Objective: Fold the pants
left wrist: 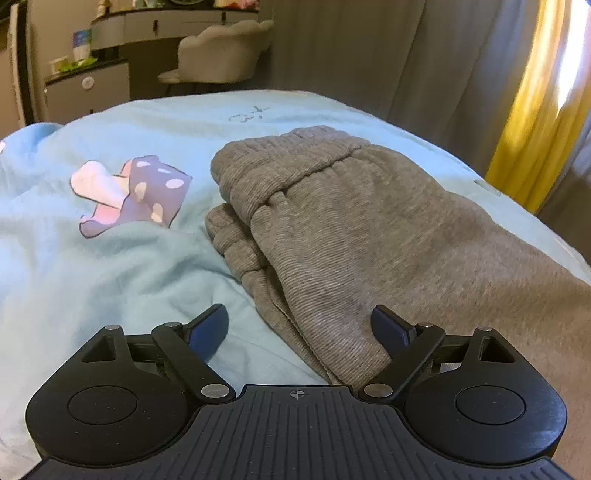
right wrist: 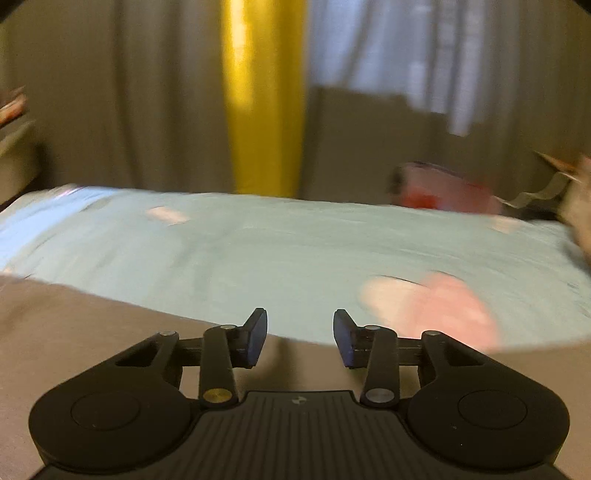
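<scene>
The left tool [left wrist: 298, 325] stands wide open over the near edge of the grey pants [left wrist: 354, 229], holding nothing; one finger hangs above the pale blue bedspread [left wrist: 110, 266], the other above the grey cloth. The pants lie folded on the bed, waistband at the far end, with a cuffed leg end showing at the left side of the pile. Left of them on the bedspread is a printed purple and pink mushroom figure [left wrist: 136, 192]. Beyond the bed stand a light padded chair [left wrist: 218, 55], a dark-topped dresser [left wrist: 147, 22] and grey curtains with a yellow strip [left wrist: 532, 122] at the right.

The right tool [right wrist: 300, 338] is partly open and empty, its fingers hanging over the line where the grey cloth [right wrist: 74, 339] meets the bedspread [right wrist: 277, 251]. This view is blurred. It alone shows the far side of the bed: a pink printed patch [right wrist: 436, 306] just right of the tool, a reddish object [right wrist: 436, 188] past the bed's edge that cannot be made out, and pale curtain [right wrist: 388, 48] beside the yellow strip [right wrist: 262, 96]. The chair and dresser appear only in the left view.
</scene>
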Demonstrator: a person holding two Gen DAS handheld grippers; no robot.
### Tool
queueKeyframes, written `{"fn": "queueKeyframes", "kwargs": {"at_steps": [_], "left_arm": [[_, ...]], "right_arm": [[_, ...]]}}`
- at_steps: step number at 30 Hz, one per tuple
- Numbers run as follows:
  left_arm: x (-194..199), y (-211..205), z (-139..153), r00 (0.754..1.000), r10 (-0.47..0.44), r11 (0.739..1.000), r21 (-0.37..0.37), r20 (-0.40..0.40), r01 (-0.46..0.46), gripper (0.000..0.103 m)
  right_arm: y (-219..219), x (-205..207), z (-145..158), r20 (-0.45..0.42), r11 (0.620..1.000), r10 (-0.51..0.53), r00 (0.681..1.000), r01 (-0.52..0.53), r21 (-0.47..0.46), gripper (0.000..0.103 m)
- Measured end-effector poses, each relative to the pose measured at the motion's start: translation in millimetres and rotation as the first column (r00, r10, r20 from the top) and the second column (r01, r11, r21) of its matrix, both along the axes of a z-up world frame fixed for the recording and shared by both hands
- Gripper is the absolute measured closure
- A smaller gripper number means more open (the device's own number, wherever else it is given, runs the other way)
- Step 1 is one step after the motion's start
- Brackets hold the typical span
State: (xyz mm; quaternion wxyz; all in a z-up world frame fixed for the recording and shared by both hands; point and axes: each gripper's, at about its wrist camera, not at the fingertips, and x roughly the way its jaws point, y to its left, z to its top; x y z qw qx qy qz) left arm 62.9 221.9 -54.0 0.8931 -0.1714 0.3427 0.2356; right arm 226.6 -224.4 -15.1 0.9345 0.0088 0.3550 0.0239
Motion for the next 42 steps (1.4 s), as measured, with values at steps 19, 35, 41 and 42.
{"fn": "queueKeyframes", "kwargs": {"at_steps": [19,35,41,42], "left_arm": [[-58.2,13.8,39.3,0.98,0.185,0.981,0.05,0.08,-0.189,0.016],[-111.8,-3.6,38.5,0.944,0.314,0.943,-0.147,0.103,-0.298,0.01],[-98.8,-12.6,20.1,0.958,0.279,0.929,-0.272,0.062,-0.253,0.013],[-98.9,-12.7,19.7,0.957,0.279,0.929,-0.274,0.074,-0.25,0.013]], "right_arm": [[108.1,52.2,-21.9,-0.147,0.812,0.539,0.829,-0.464,0.355,0.084],[110.4,28.8,-21.6,-0.19,0.759,0.641,0.743,-0.579,0.297,0.078],[105.8,22.2,-17.2,-0.196,0.734,0.669,0.717,-0.597,0.324,0.053],[104.6,24.5,-14.9,-0.191,0.729,0.669,0.718,-0.586,0.353,0.05]]}}
